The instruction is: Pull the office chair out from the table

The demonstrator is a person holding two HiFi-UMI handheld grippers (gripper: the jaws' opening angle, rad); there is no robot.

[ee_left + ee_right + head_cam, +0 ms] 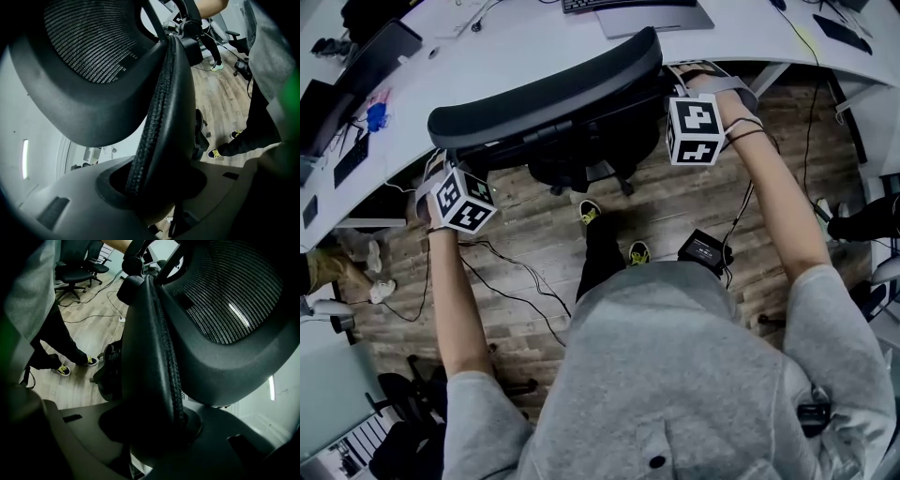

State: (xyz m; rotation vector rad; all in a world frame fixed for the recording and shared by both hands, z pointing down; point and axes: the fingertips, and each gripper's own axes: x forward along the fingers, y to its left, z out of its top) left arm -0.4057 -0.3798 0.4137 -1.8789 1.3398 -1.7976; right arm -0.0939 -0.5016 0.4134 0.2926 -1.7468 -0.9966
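Gripping the backrest rim of the office chair (pixel 548 98): left gripper (pixel 450 187) at 9 o'clock, right gripper (pixel 689 117) at 3, jaws half-spread, clamped on it; at 12 o'clock against the table (pixel 516 47); probably heavy but free-rolling, best held by that rigid rim.

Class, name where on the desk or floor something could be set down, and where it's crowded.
Free: bare white desktop between the chair back and the keyboard. Crowded: the desk's left end with gadgets; floor by the feet, strewn with cables.
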